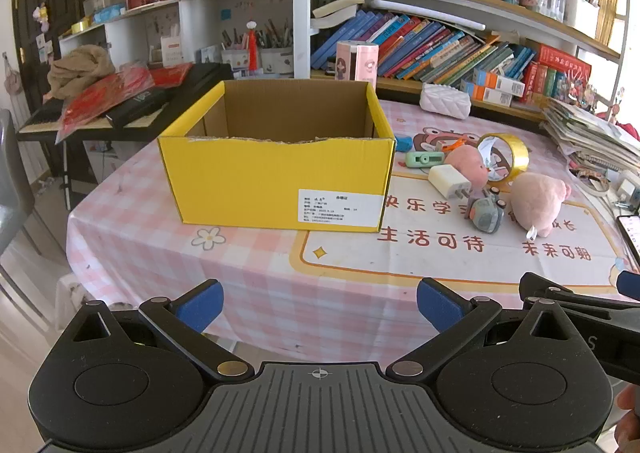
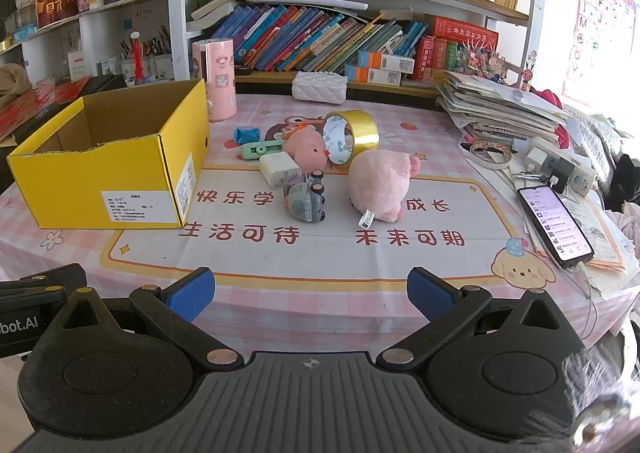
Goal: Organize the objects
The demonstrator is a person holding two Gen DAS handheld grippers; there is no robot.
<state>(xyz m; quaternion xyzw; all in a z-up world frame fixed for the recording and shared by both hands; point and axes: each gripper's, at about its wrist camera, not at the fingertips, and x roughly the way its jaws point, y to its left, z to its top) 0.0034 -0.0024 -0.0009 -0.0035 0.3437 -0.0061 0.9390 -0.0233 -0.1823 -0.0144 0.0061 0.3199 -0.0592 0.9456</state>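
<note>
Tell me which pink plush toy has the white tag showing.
The larger pink plush toy, nearest the right claw; the smaller pink plush sits behind it, beside the yellow tape roll.

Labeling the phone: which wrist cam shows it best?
Right wrist: the phone lies fully in frame on papers, its screen lit and a cable at its near end. Left wrist shows only a sliver at the right edge.

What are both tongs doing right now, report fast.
Left tongs: open, holding nothing.
Right tongs: open, holding nothing.
</note>
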